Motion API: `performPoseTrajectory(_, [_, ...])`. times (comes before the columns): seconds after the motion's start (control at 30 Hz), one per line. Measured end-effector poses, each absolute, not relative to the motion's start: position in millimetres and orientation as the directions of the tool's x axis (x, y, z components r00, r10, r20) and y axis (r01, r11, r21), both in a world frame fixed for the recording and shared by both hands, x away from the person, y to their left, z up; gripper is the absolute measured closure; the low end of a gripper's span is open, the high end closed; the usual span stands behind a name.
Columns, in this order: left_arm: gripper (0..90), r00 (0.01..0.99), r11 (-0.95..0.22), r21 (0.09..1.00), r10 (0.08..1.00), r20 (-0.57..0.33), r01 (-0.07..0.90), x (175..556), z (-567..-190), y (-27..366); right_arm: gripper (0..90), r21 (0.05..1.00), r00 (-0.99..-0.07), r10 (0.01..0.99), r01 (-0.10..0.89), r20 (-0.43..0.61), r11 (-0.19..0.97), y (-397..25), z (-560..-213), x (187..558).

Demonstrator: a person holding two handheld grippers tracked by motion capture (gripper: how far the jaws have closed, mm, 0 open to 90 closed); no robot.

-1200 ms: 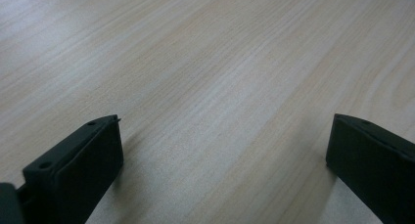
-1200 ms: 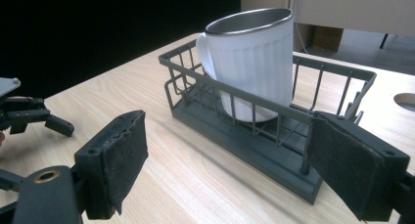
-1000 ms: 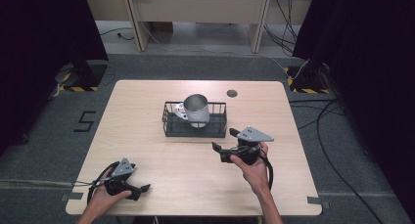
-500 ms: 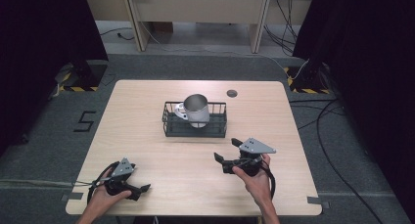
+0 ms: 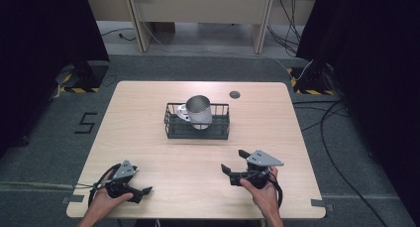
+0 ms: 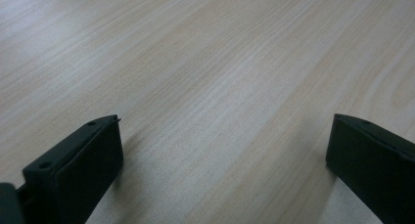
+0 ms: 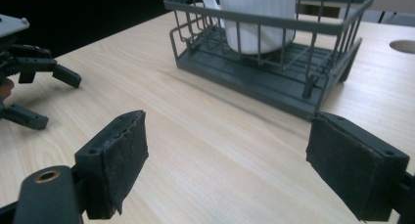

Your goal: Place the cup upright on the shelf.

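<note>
Wire rack (image 5: 197,130) — holds metal cup (image 5: 199,111).

Metal cup (image 7: 257,18): top cut off by upper picture edge in right gripper view. White object (image 5: 182,114) behind cup in wire basket (image 5: 171,128): mostly hidden, unidentifiable.

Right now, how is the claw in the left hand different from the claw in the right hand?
The left claw sits at the table's near left corner, far from the wire basket; the right claw is closer to the basket. The left claw points right along the near edge; the right claw points left, angled toward the basket with the metal cup. Both are black, open and holding nothing.
</note>
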State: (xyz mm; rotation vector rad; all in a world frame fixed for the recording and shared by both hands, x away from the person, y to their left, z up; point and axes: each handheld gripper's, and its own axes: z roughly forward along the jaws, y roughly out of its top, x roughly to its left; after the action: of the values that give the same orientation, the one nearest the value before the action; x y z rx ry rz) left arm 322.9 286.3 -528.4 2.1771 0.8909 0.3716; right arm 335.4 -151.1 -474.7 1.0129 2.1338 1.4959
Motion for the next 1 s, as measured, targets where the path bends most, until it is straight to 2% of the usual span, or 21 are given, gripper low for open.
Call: performPoseTrajectory(1.0, [0.0,0.717,-0.483,0.731,0.697,-0.012,0.482,323,-528,286,15.6,0.859,-0.648,0.754,0.443,0.109,0.257,-166,-511,311])
